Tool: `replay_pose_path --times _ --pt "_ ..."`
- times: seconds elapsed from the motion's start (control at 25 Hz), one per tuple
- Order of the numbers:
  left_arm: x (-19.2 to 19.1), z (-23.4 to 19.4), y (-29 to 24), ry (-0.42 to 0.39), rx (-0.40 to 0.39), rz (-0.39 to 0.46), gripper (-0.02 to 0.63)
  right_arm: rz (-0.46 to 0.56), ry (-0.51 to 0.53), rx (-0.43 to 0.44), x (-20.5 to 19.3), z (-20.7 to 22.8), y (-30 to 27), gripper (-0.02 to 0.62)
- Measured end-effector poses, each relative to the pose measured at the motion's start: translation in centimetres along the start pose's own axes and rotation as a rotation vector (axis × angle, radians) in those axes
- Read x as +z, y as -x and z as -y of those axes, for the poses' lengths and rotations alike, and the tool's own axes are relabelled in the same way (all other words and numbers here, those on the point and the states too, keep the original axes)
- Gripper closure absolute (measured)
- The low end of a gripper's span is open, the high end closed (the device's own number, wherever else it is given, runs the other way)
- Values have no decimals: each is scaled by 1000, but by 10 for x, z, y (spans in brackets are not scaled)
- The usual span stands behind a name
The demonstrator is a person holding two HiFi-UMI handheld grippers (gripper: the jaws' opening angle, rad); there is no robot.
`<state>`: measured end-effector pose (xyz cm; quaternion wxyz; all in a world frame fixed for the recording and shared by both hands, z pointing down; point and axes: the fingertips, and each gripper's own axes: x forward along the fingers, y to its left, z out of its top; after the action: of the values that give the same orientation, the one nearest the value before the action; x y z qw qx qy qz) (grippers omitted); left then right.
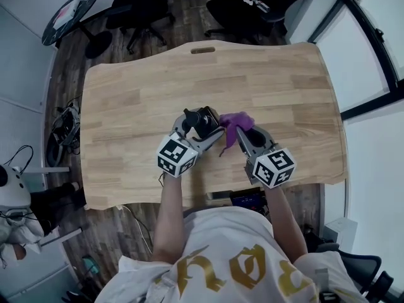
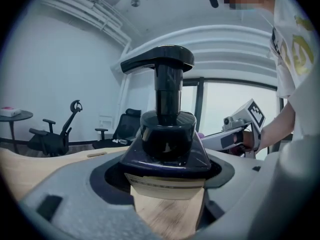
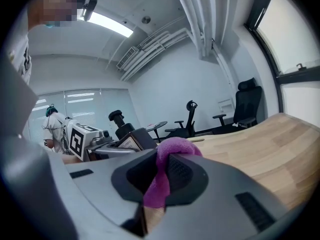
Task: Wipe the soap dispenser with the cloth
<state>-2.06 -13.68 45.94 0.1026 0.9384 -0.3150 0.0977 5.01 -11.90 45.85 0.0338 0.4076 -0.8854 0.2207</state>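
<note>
Head view: left gripper [image 1: 197, 135] clamped on soap dispenser [image 1: 202, 119]; right gripper [image 1: 245, 136] pinching purple cloth [image 1: 236, 122] just beside it. Both over table's [image 1: 139, 93] near half, bare wood all round. Office chairs [image 1: 142, 8] beyond far edge.

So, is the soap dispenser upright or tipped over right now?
Upright. In the left gripper view the soap dispenser stands pump-head up, its base clamped between the jaws of the left gripper.

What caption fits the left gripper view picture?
The left gripper grips a dark soap dispenser, a wooden table behind it.
</note>
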Motion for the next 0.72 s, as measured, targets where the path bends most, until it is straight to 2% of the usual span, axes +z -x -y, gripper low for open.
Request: replay_pose_path --times 0.12,0.28,0.48,0.72 --pt "12 7 5 -15 -18 19 233 50 -48 24 13 -8 5 558" --pt "26 17 12 -32 -37 34 233 68 -10 43 28 -21 12 558" --pt "44 26 20 -5 -78 95 233 104 6 81 46 -34 20 558" --pt "52 32 23 -28 -99 90 233 122 21 97 56 -44 26 558"
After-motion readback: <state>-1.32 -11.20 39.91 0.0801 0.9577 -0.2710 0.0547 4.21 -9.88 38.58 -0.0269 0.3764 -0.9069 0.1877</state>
